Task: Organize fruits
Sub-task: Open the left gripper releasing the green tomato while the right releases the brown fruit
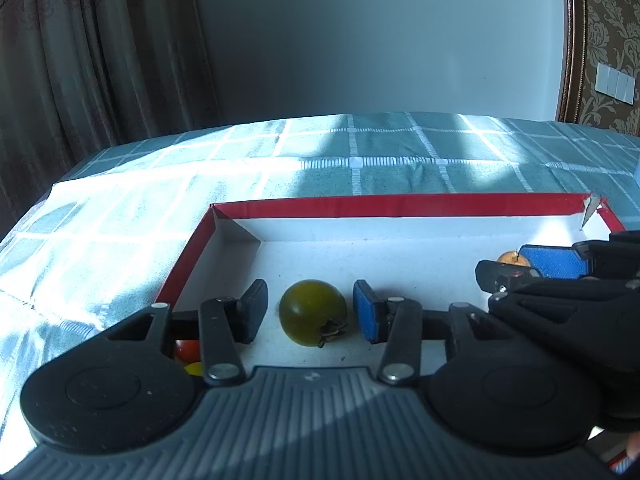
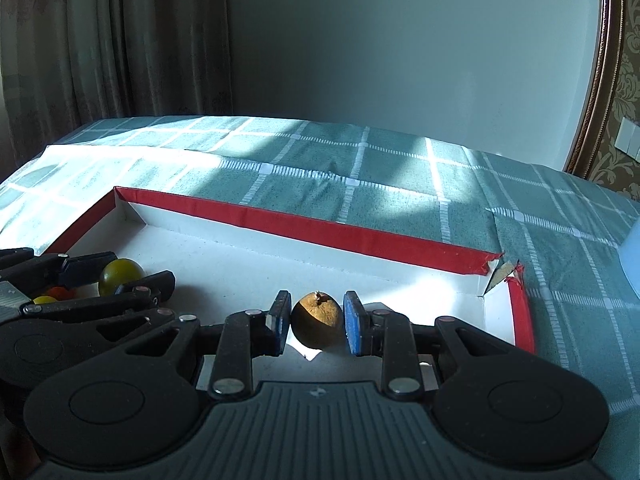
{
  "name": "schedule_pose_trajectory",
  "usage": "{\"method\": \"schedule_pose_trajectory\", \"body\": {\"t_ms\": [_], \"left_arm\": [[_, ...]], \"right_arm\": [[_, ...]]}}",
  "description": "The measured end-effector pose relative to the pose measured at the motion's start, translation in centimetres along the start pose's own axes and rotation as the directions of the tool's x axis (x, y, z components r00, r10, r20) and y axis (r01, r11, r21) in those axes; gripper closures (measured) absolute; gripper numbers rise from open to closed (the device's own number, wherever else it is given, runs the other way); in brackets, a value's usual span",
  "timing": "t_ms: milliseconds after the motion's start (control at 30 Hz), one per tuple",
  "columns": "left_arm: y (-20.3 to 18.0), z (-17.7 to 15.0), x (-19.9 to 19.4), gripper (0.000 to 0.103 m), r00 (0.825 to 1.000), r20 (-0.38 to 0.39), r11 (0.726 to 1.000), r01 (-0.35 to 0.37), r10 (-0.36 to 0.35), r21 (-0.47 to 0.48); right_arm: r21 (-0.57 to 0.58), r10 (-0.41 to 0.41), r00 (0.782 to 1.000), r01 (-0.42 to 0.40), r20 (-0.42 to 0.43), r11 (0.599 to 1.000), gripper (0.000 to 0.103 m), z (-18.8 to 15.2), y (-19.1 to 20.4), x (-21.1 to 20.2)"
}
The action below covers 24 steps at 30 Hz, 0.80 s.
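Inside the red-walled tray (image 1: 188, 256), nearest my left gripper (image 1: 310, 312): one green tomato (image 1: 312, 312), calyx toward me, resting on the tray's white floor. My left jaws stand spread on either side of it with a sliver of floor showing at each pad, so nothing is pinched. Beneath my left finger (image 1: 254, 308), close to the tray's left wall: one small red fruit (image 1: 187, 350) and one small yellow fruit (image 1: 194, 368), both partly hidden; possibly cherry tomatoes, though I cannot be sure.

Toward the tray's right end: my right gripper (image 2: 316, 322), its pads pressed against one brown round fruit (image 2: 317, 320), stem stub upward, held just above the floor by the look of the bright patch beneath it.

Beyond that fruit: the tray's far right corner (image 2: 500, 270), torn open.

Under and past the tray: a green checked cloth (image 2: 400, 184), then a curtain (image 1: 92, 48) and a pale wall (image 2: 400, 40).
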<state>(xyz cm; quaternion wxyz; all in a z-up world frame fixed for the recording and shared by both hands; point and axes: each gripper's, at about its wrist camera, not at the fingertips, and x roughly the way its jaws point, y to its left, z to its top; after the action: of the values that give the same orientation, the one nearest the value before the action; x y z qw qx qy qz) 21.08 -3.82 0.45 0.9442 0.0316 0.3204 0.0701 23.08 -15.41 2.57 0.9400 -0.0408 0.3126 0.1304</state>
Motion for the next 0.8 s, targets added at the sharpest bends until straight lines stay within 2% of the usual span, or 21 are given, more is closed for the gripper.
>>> {"method": "schedule_pose_trajectory", "body": {"t_ms": [133, 233, 300, 333, 400, 467, 633, 800], "left_arm": [[0.1, -0.1, -0.3, 0.048, 1.000, 0.014, 1.000, 0.005, -0.005, -0.005], [0.4, -0.1, -0.7, 0.037, 1.000, 0.029, 1.000, -0.001, 0.001, -0.018], [0.8, -0.1, -0.9, 0.026, 0.999, 0.042, 0.999, -0.008, 0.010, -0.036], [1.0, -0.1, -1.1, 0.026, 0.999, 0.050, 0.999, -0.013, 0.015, -0.042], [1.2, 0.0, -1.3, 0.026, 0.998, 0.058, 0.998, -0.025, 0.028, -0.050], [1.5, -0.1, -1.3, 0.025, 0.998, 0.057, 0.998, -0.032, 0.036, -0.056], [2.5, -0.3, -1.9, 0.017, 0.998, 0.064, 0.995, -0.012, 0.018, -0.095], [2.6, -0.9, -3.3, 0.014, 0.996, 0.087, 0.996, -0.017, 0.025, -0.089]], "right_arm": [[0.013, 0.002, 1.000, -0.002, 0.009, 1.000, 0.075, -0.1, -0.2, -0.2], [0.022, 0.007, 0.999, -0.008, 0.045, 1.000, 0.075, -0.3, -0.4, -0.8], [0.033, 0.008, 0.998, -0.010, 0.069, 0.999, 0.075, -0.4, -0.6, -1.2], [0.031, 0.012, 0.997, -0.015, 0.079, 0.999, 0.073, -0.4, -0.7, -1.4], [0.031, 0.001, 0.996, -0.004, 0.088, 1.000, 0.064, -0.4, -0.7, -1.5], [0.036, -0.011, 0.994, 0.007, 0.111, 0.999, 0.046, -0.5, -0.9, -1.8], [0.074, -0.016, 0.986, 0.004, 0.164, 0.997, 0.028, -1.0, -1.4, -2.9], [0.092, -0.005, 0.985, -0.011, 0.171, 0.996, 0.025, -1.7, -1.5, -3.7]]}}
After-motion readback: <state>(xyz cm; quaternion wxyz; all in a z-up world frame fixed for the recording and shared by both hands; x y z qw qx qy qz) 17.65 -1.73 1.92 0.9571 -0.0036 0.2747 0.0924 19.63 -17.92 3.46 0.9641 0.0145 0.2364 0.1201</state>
